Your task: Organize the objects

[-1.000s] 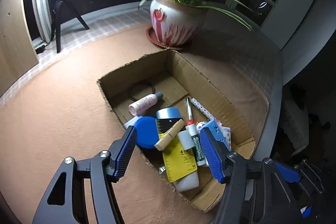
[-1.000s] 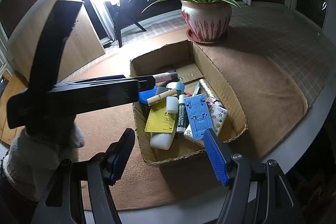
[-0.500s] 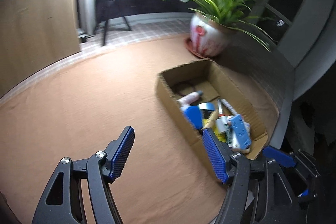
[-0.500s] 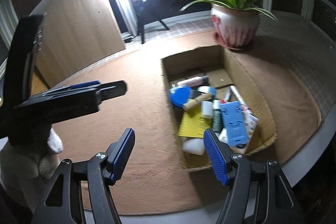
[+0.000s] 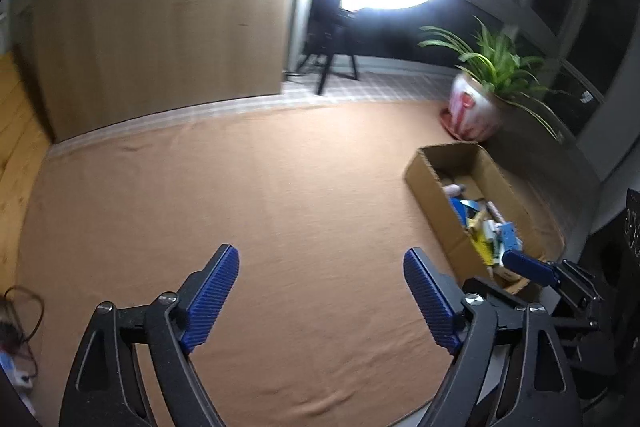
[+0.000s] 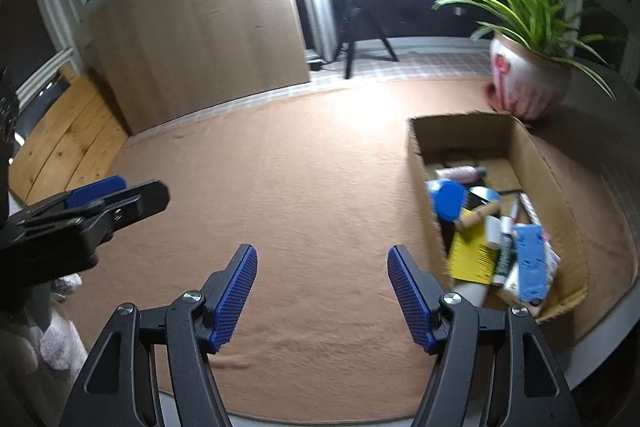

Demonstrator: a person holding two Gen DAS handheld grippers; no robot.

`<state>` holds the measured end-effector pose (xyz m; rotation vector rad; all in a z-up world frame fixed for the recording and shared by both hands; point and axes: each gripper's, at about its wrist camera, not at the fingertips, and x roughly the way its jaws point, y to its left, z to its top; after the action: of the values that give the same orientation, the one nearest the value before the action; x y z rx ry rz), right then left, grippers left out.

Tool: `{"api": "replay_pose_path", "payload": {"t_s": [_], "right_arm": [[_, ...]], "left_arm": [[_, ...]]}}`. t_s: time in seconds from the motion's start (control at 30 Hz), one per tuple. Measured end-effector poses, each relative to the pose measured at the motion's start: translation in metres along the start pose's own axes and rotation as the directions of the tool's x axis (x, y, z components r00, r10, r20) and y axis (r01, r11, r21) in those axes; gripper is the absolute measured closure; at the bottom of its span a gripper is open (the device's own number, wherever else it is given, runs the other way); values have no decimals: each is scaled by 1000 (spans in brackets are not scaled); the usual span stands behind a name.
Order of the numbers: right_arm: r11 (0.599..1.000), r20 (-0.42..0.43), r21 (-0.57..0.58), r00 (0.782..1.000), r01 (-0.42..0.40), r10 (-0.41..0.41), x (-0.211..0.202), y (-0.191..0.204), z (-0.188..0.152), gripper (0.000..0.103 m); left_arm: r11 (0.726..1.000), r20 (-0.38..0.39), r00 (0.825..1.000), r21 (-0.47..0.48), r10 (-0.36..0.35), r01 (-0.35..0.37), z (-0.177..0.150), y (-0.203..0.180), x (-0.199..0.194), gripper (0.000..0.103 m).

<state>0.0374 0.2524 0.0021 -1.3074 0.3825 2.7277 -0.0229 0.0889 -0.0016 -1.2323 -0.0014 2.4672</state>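
Left wrist: left tongs just opening, empty — cardboard box seemingly full.

box contents blurred small, wires edge-cropped

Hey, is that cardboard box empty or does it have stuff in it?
Not empty. The open-topped box holds a jumble: a blue lid, a yellow card, a blue block and small tubes.

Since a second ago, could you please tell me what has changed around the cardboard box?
Both claws swung left, away from the open cardboard box, so it now sits at the right edge of both views. The left claw has just been opening wider, nothing between its jaws; the right claw is open and empty. The box's contents and the potted plant look unmoved.
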Motion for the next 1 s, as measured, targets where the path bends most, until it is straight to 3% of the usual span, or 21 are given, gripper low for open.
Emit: {"api": "replay_pose_path", "payload": {"t_s": [0.3,0.47,0.67,1.0], "right_arm": [[996,21,-91,1000,12,-10,3,40,2,39],[993,29,-117,999,19,-15,5,51,2,39],[992,25,-123,1000,15,-12,9,57,1,39],[992,19,-123,1000,4,-1,16,64,1,39]], "left_arm": [[991,-16,996,-97,90,-91,-28,58,-22,8],[980,-70,991,-155,113,-123,-46,80,-18,8],[974,-95,988,-179,123,-139,-58,91,-17,8],[976,-68,986,-146,155,-163,-45,89,-18,8]]}}
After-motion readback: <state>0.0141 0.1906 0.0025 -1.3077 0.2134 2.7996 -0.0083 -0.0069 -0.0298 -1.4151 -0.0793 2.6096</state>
